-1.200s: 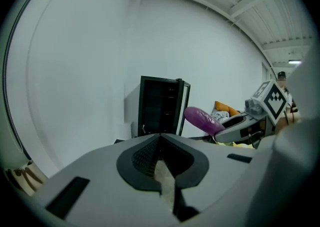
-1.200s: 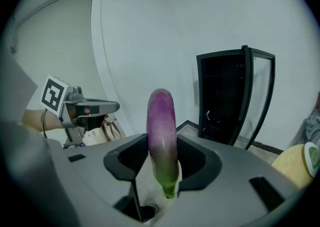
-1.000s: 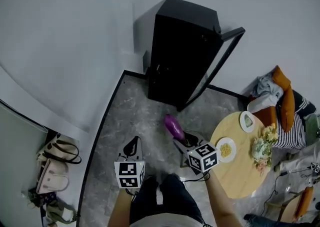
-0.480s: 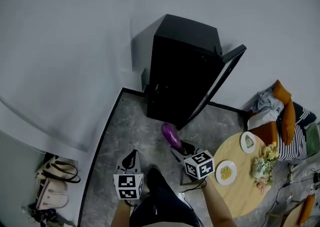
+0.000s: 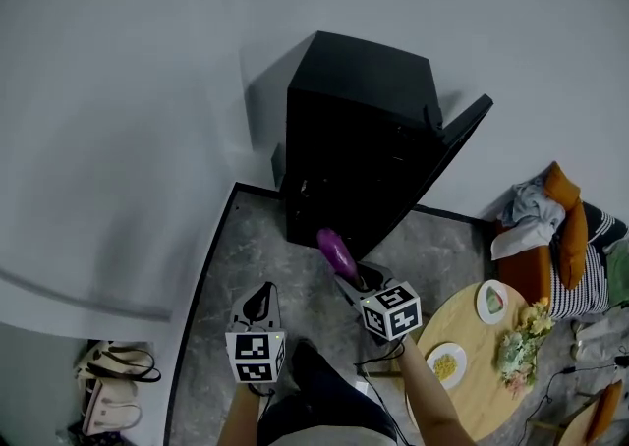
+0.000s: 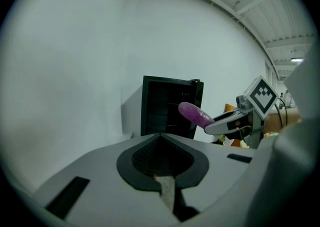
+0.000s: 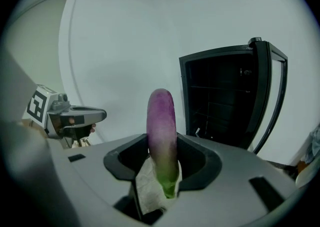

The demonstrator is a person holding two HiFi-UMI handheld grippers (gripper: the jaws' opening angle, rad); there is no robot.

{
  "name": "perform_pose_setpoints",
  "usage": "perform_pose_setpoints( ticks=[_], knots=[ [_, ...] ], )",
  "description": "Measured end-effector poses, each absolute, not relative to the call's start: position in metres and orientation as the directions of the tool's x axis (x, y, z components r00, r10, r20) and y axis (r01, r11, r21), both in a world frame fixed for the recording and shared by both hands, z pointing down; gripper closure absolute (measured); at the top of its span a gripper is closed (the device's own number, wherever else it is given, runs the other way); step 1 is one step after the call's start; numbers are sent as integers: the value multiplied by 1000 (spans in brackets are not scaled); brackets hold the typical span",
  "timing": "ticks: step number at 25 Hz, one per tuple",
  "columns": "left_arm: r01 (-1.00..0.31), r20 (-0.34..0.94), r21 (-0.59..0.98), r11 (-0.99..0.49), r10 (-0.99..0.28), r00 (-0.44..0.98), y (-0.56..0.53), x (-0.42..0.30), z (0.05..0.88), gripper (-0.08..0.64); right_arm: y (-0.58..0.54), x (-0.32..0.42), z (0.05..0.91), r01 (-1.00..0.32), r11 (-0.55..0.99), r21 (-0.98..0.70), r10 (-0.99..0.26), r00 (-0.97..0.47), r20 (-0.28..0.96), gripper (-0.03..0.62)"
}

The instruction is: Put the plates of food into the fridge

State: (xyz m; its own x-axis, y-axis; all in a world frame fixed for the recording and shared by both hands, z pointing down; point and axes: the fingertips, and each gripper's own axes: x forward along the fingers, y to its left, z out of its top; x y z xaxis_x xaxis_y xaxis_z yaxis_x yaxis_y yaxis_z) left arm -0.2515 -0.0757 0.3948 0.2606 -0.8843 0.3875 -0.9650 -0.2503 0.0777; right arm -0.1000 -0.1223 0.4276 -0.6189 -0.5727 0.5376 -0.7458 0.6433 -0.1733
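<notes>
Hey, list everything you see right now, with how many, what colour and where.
fridge: one, black, against the wall, door open
eggplant: one, purple, between the right gripper's fingers
table: one, round, wooden, lower right
plates: two, white, on the table; one has yellow food, the other green
flowers: one bunch, pale, on the table
cushions: orange, beyond the table
bags: at least two, beige, lower left
left gripper: grey, shut, empty
right gripper: grey, shut on the eggplant
</notes>
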Motion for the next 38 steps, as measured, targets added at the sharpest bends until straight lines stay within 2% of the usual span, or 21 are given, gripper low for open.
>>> perform_pose_setpoints(
  ticks=[17,38],
  knots=[
    [-940,369,81,-330,-866,336,-173,-229,386,552,-231,-99,403,-834,521,-184,-676,-534,508,408],
    [-886,353,70,-458,-820,451,-312,-245,379,552,-381,-129,396,-915,364,-174,-777,-402,485,408]
  ],
)
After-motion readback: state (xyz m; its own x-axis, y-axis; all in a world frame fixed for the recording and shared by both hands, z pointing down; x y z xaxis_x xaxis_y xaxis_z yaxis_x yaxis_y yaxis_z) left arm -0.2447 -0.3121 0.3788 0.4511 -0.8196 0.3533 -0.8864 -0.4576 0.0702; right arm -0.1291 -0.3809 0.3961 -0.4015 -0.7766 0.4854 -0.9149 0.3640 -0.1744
